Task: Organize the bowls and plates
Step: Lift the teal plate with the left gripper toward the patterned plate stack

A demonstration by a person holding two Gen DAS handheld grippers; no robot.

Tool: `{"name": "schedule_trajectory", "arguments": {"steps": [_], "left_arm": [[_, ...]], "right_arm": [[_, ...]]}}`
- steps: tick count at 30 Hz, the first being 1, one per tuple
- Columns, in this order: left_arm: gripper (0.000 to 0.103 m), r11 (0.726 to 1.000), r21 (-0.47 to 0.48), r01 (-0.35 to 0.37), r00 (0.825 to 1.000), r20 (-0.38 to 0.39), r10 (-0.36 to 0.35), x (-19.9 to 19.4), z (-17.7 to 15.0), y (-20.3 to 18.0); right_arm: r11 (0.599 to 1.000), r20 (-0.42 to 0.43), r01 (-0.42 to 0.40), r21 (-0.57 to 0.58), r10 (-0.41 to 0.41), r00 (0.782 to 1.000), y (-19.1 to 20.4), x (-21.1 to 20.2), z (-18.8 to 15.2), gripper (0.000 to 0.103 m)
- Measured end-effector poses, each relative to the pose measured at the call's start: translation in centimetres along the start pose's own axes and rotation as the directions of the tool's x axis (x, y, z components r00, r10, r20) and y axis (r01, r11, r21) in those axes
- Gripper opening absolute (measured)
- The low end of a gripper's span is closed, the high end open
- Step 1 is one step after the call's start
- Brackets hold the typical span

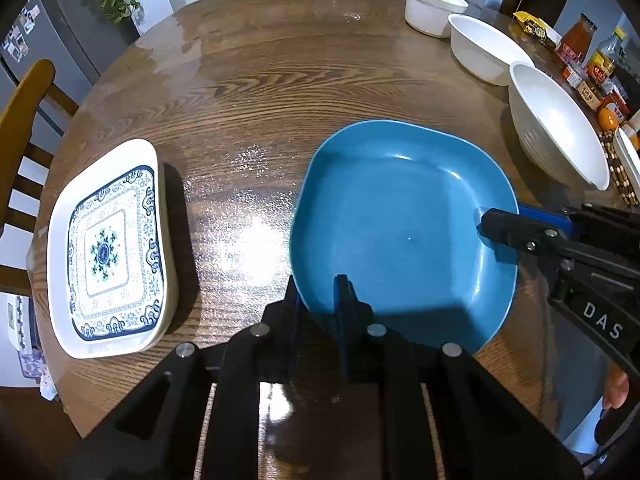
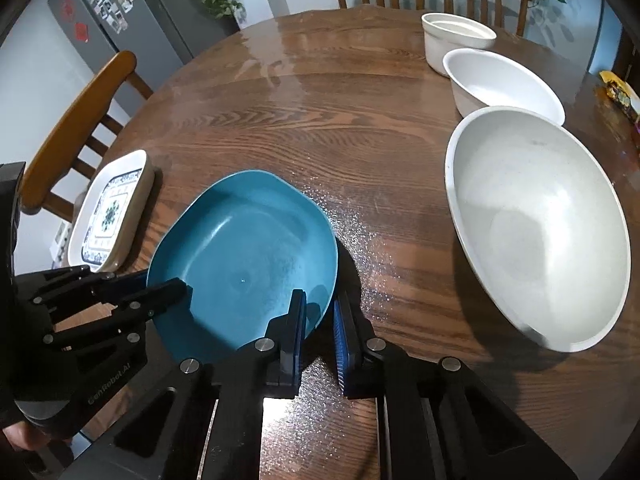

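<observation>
Left wrist view: the blue plate (image 1: 400, 232) sits on the round wooden table (image 1: 280, 80) with both my tongs on its rim. My left tongs (image 1: 320, 300) are clamped on the near edge, one finger inside the dish and one outside under the rim. My right tongs (image 1: 496, 220) come in from the right side and grip the plate's right edge, one black finger lying inside the dish and a blue pad below the rim.

Right wrist view: the same plate (image 2: 244, 256) lies low and left of centre, the right tongs (image 2: 320, 312) straddling its near-right rim with one finger over the blue surface and the other outside on the wood; the left tongs (image 2: 160, 292) hold the opposite edge.

Left of the plate, apart from it, lies a square white plate (image 1: 108, 248) with a blue pattern. To the right, three white bowls run in a line toward the far edge: large (image 2: 536, 224), medium (image 2: 500, 80), small (image 2: 456, 40). Sauce bottles (image 1: 592, 64) crowd the table's right edge. Wooden chairs (image 2: 80, 120) ring the table; a grey fridge (image 2: 112, 12) stands beyond.
</observation>
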State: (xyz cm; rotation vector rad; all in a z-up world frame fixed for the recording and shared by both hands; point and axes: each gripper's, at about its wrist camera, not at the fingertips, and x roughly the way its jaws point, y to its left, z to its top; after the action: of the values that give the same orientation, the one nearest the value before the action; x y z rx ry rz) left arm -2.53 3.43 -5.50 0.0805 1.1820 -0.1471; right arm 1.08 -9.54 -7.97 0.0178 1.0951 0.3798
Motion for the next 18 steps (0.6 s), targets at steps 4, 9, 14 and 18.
{"name": "schedule_trajectory", "arguments": {"steps": [4, 9, 14, 18], "left_arm": [[0.013, 1.0, 0.0, 0.006, 1.0, 0.007, -0.006, -0.4, -0.4, -0.4], [0.013, 1.0, 0.006, 0.004, 0.999, 0.047, -0.004, -1.9, -0.4, -0.9], [0.013, 1.0, 0.005, 0.001, 0.994, 0.108, -0.001, -4.1, -0.3, -1.4], [0.014, 1.0, 0.008, 0.001, 0.988, 0.152, -0.002, -5.5, -0.2, -1.6]], "right_arm": [[1.0, 0.02, 0.004, 0.006, -0.004, 1.0, 0.1, -0.6, -0.1, 0.014], [1.0, 0.056, 0.009, 0.009, -0.009, 0.998, 0.1, -2.2, -0.5, 0.014], [1.0, 0.121, 0.023, -0.007, -0.022, 0.992, 0.3, -5.0, -0.8, 0.014], [0.999, 0.176, 0.03, -0.015, -0.027, 0.984, 0.6, -7.2, -1.1, 0.014]]}}
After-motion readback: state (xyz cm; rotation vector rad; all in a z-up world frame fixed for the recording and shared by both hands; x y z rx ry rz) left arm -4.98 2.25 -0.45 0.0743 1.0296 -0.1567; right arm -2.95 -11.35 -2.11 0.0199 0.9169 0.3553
